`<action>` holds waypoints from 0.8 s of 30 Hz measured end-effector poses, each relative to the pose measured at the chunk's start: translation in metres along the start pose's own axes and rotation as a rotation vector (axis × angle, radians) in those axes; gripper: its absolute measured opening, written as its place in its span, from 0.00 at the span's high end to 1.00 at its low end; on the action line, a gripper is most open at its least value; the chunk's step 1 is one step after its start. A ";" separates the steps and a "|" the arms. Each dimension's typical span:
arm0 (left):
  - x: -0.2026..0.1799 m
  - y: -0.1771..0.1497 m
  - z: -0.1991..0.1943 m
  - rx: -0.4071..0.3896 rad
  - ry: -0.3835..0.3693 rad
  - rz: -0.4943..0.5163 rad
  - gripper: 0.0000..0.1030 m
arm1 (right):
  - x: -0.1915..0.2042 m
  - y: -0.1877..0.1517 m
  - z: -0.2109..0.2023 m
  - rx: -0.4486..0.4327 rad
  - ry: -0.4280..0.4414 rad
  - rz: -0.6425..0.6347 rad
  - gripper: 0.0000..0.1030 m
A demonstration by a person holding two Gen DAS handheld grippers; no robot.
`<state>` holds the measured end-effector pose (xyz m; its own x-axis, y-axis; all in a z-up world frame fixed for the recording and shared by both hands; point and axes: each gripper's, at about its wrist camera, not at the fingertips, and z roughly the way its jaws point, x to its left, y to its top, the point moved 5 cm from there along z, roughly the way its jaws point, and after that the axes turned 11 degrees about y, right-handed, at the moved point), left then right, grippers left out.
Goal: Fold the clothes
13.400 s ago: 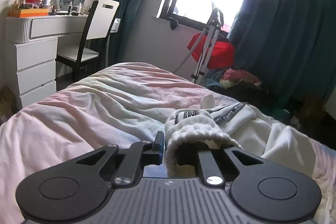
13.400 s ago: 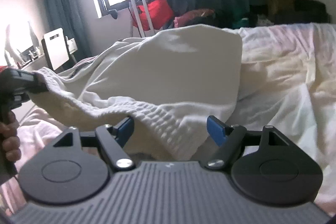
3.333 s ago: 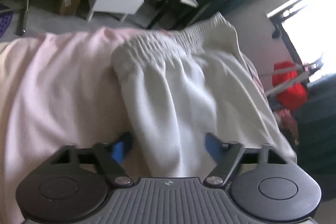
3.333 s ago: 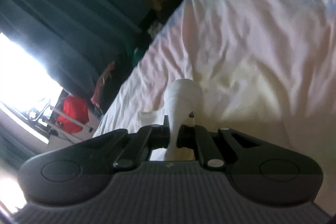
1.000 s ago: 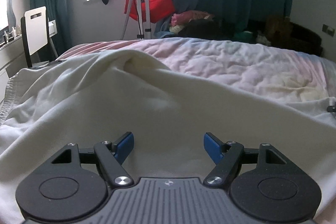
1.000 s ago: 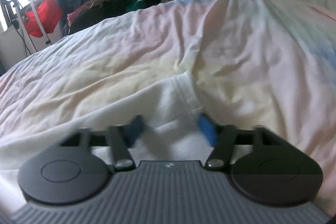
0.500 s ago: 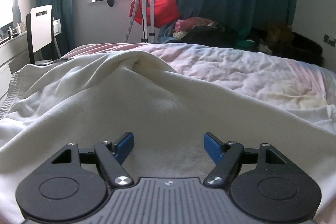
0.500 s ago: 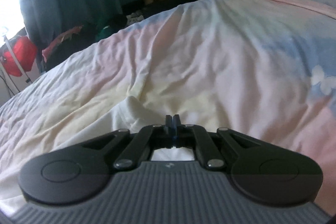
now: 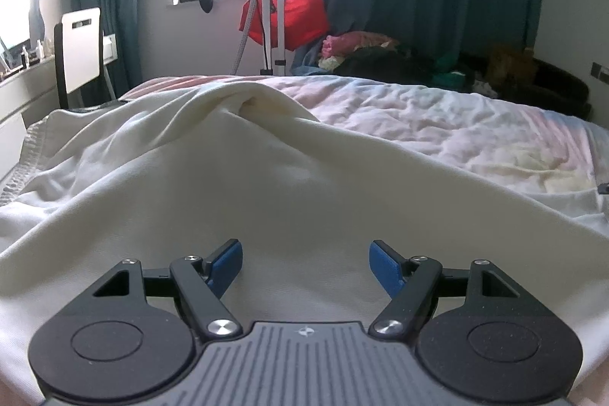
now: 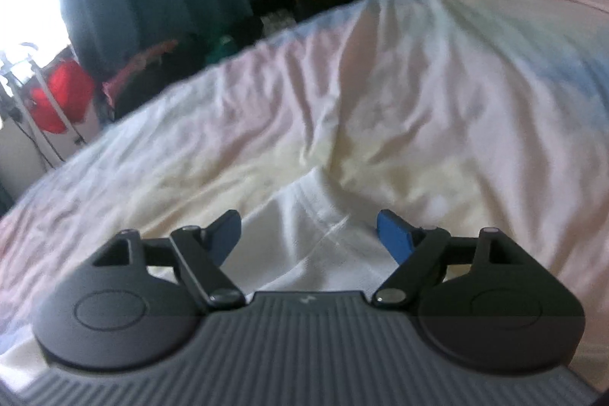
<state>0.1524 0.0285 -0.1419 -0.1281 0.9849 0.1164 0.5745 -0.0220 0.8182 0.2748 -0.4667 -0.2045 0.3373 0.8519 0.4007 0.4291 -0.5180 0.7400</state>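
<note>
While both tools gape, left tool (image 9: 304,263) and right tool (image 10: 308,233) grasping nothing above the garment (image 9: 266,185) spread on the bed (image 9: 456,124): pinch opposite hems, lift evenly, fold without bunching.

Matt cream knit cloth garment (image 9: 266,185), crumpled pastel cotton bedsheet (image 9: 437,124), matt black plastic fingers (image 9: 396,269) with blue pads.
</note>
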 end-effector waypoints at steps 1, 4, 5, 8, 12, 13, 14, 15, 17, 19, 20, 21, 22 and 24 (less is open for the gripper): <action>-0.001 0.000 0.001 -0.005 0.001 0.002 0.27 | 0.002 -0.001 0.006 0.013 -0.025 -0.014 0.21; -0.004 -0.002 0.004 -0.009 0.000 0.021 0.27 | 0.006 -0.006 0.020 0.028 -0.058 -0.083 0.24; -0.006 -0.002 0.006 -0.008 -0.001 0.029 0.27 | 0.006 -0.008 0.022 0.035 -0.069 -0.093 0.28; -0.007 -0.002 0.010 -0.007 -0.008 0.035 0.27 | 0.008 -0.007 0.021 0.021 -0.086 -0.128 0.67; -0.007 -0.003 0.011 -0.007 -0.012 0.034 0.27 | 0.013 0.000 0.014 -0.013 -0.074 -0.173 0.75; -0.006 -0.003 0.010 -0.009 -0.012 0.031 0.27 | 0.011 0.003 0.009 -0.037 -0.080 -0.158 0.75; -0.005 -0.003 0.009 -0.011 -0.012 0.023 0.27 | 0.007 0.006 0.008 -0.049 -0.087 -0.143 0.75; -0.003 -0.002 0.009 -0.012 -0.011 0.015 0.27 | 0.004 0.009 0.006 -0.060 -0.094 -0.129 0.75; 0.001 -0.001 0.009 -0.012 -0.007 0.000 0.27 | -0.004 0.010 0.004 -0.079 -0.118 -0.123 0.75; 0.004 0.000 0.011 0.016 -0.015 -0.021 0.27 | -0.005 0.008 0.002 -0.091 -0.102 -0.121 0.74; 0.004 0.000 0.012 0.026 -0.018 -0.028 0.27 | -0.004 0.010 0.001 -0.091 -0.092 -0.108 0.71; 0.004 0.000 0.011 0.029 -0.015 -0.024 0.27 | -0.003 0.012 -0.004 -0.096 -0.074 -0.070 0.69; 0.004 0.000 0.011 0.030 -0.010 -0.017 0.27 | -0.002 0.014 -0.009 -0.101 -0.055 -0.031 0.66; 0.002 0.000 0.009 0.029 -0.004 -0.005 0.26 | 0.009 0.016 -0.023 -0.122 -0.033 -0.012 0.49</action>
<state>0.1596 0.0323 -0.1466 -0.1274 0.9857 0.1100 0.5970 -0.0124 0.8022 0.2657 -0.4659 -0.1770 0.3607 0.8539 0.3751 0.3290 -0.4928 0.8055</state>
